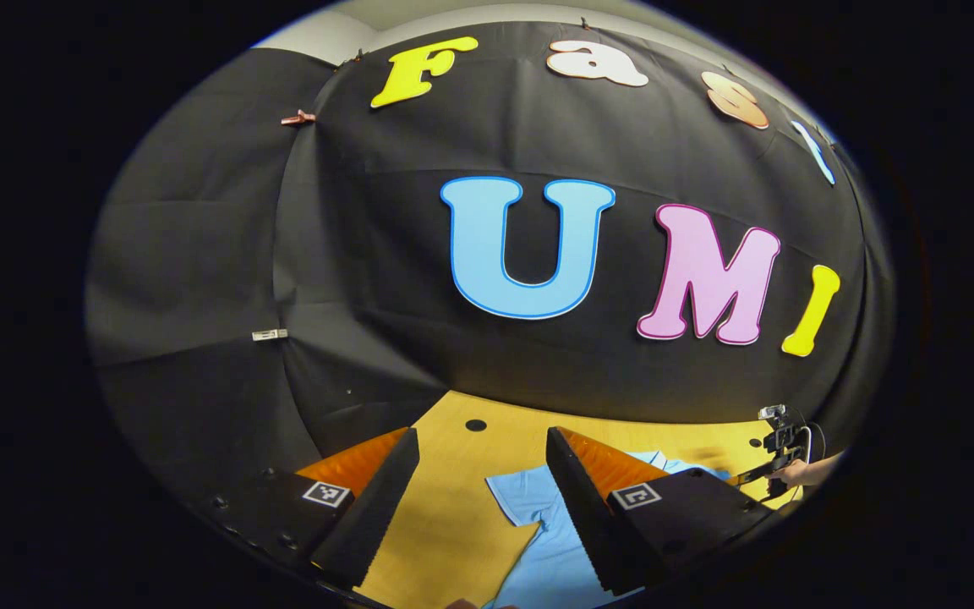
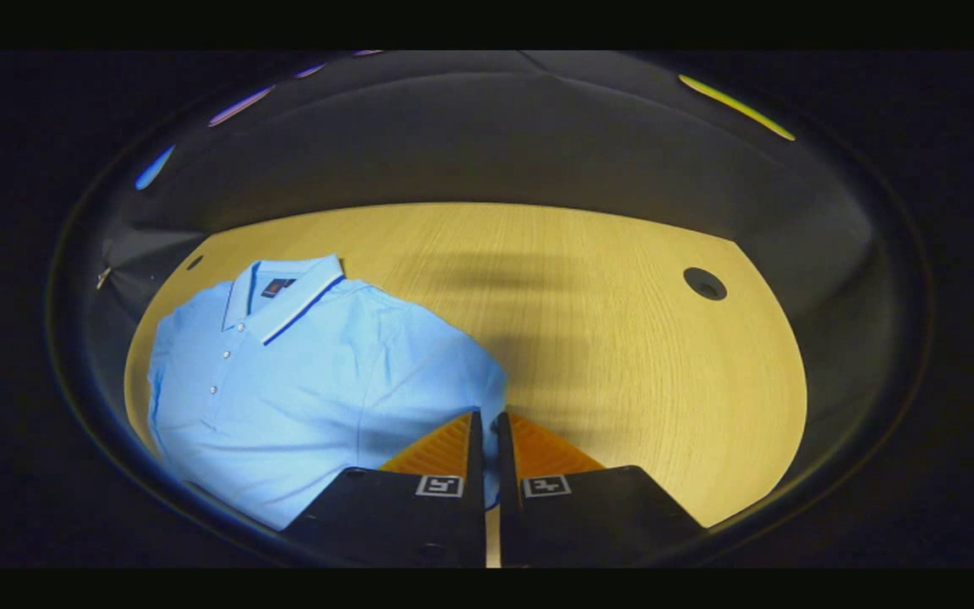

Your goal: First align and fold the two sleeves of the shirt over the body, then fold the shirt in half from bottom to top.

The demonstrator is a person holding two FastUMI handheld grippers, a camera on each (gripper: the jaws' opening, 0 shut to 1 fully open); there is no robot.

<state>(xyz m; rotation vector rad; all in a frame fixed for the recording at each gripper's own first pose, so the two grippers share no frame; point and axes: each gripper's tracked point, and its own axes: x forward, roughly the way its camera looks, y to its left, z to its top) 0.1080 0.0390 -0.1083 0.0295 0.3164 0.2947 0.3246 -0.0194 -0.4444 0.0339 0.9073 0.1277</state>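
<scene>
A light blue polo shirt [image 2: 301,381] lies face up on the wooden table [image 2: 622,355], its striped collar [image 2: 297,296] toward the far side. In the right gripper view my right gripper [image 2: 488,416] is shut at the edge of one sleeve [image 2: 474,372], with a strip of blue cloth showing between its fingers. In the left gripper view my left gripper [image 1: 482,433] hangs open above the table, and the shirt's other sleeve [image 1: 521,499] lies below, between and behind its fingers. Farther off at the right stands the right gripper [image 1: 779,448], held by a hand [image 1: 801,472].
The black cloth wall [image 1: 369,279] closes the table's far side, with small clips [image 1: 270,335] on it. Round cable holes [image 2: 703,283] [image 1: 476,425] sit near the table's back edge. Bare wood stretches to the right of the shirt in the right gripper view.
</scene>
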